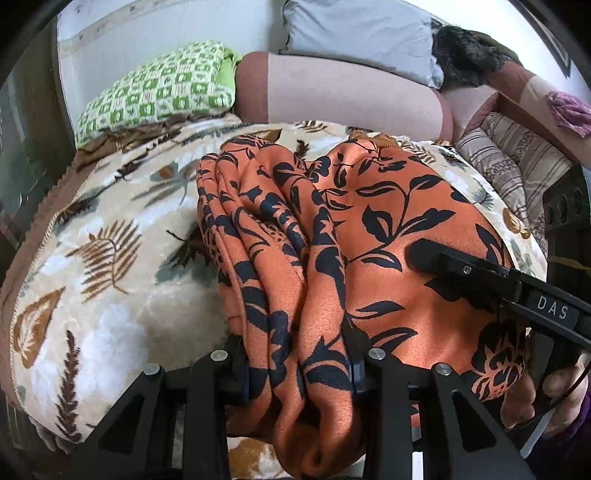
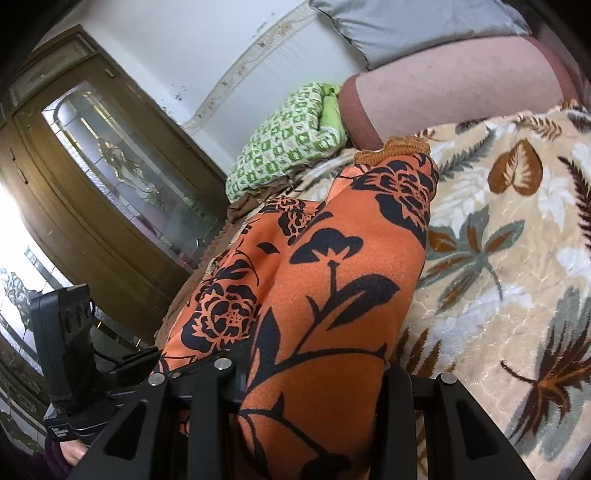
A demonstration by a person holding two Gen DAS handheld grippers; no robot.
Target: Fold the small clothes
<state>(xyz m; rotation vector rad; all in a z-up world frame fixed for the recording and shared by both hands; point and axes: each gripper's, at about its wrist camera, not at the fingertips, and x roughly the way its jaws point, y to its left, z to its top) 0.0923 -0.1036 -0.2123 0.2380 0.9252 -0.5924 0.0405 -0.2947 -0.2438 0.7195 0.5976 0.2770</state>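
Observation:
An orange garment (image 1: 388, 206) with a black flower print lies bunched on the leaf-print blanket (image 1: 92, 288). In the left wrist view a thick bundle of its folds runs between the fingers of my left gripper (image 1: 299, 373), which is shut on it. One black finger (image 1: 428, 254) of the right gripper rests on the cloth to the right, with a hand (image 1: 554, 384) behind it. In the right wrist view the same garment (image 2: 332, 280) stretches away from my right gripper (image 2: 314, 376), shut on its near end. The cloth hides both grippers' fingertips. The left gripper's black body (image 2: 62, 332) shows at lower left.
A green checked pillow (image 1: 159, 88), a pink bolster (image 1: 343, 96) and a grey pillow (image 1: 362, 33) lie at the bed's far side. Striped cushions (image 1: 513, 162) sit at right. A wooden door with a glass pane (image 2: 110, 177) stands beyond the bed's left edge.

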